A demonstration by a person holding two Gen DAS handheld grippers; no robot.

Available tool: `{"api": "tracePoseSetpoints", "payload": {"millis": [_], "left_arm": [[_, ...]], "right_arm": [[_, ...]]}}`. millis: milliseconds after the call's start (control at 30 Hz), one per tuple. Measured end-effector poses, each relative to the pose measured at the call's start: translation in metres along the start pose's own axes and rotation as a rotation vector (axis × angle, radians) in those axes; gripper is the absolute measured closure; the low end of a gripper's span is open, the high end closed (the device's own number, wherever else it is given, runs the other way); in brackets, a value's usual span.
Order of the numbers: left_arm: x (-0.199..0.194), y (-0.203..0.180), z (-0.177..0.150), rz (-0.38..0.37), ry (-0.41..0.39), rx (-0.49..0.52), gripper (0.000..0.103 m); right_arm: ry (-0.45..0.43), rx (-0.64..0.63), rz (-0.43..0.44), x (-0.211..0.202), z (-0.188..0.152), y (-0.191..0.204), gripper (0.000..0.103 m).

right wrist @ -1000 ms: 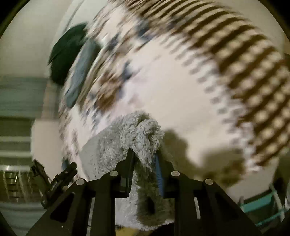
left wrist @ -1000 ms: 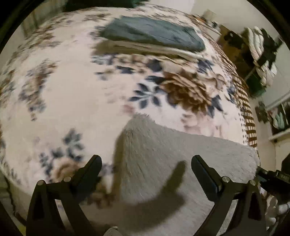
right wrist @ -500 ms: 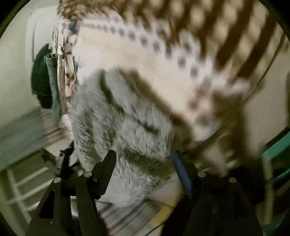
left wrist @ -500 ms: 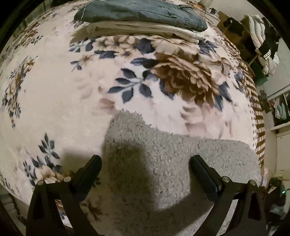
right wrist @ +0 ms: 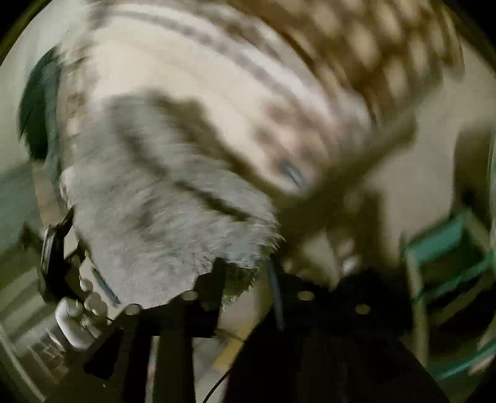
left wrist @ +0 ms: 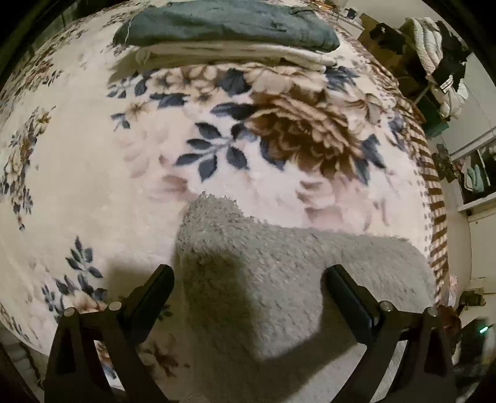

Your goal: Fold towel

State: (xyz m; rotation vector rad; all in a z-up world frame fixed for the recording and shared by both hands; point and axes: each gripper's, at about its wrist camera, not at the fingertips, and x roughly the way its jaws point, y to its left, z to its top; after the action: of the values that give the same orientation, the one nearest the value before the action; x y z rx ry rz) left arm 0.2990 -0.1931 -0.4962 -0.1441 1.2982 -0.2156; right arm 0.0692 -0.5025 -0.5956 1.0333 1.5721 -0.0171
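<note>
A fluffy grey towel (left wrist: 294, 257) lies on a floral blanket (left wrist: 93, 186), one corner pointing away from me. My left gripper (left wrist: 248, 272) hovers just above it, pointing steeply down. Its fingers (left wrist: 155, 291) are spread wide on either side of the towel's left part and hold nothing. The right wrist view is blurred. There the towel (right wrist: 161, 201) hangs over the bed's edge. My right gripper (right wrist: 245, 272) is at that near edge with its jaws closing. A tuft of towel sits between them, and a gap still shows beside the blue pad (right wrist: 276, 279).
A folded stack, dark grey jeans (left wrist: 229, 28) on cream cloth, lies at the far side of the bed. Clothes hang on a rack (left wrist: 440, 62) to the right. A teal stool (right wrist: 449, 248) stands by the bed's brown-striped edge.
The right gripper let go of the pinched towel fold, spread wide, then narrowed again at the towel's near edge. The left gripper sank closer to the towel and stayed open.
</note>
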Motion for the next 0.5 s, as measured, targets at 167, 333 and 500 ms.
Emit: {"api": "tracePoseSetpoints", "payload": {"millis": [167,333,500], "left_arm": [[-0.019,0.001,-0.01,-0.016,-0.013,0.014,0.002],[-0.021,0.007,-0.02,-0.02,-0.009,-0.019,0.002],[-0.009,0.022,-0.027,-0.029,0.009,-0.061,0.002]], "right_arm": [[-0.21,-0.171,0.09,-0.05,0.022,0.053,0.033],[-0.173,-0.232,0.133,-0.009,0.09,0.084,0.034],[-0.168,-0.344,0.039,0.017,0.106,0.115,0.089]]}}
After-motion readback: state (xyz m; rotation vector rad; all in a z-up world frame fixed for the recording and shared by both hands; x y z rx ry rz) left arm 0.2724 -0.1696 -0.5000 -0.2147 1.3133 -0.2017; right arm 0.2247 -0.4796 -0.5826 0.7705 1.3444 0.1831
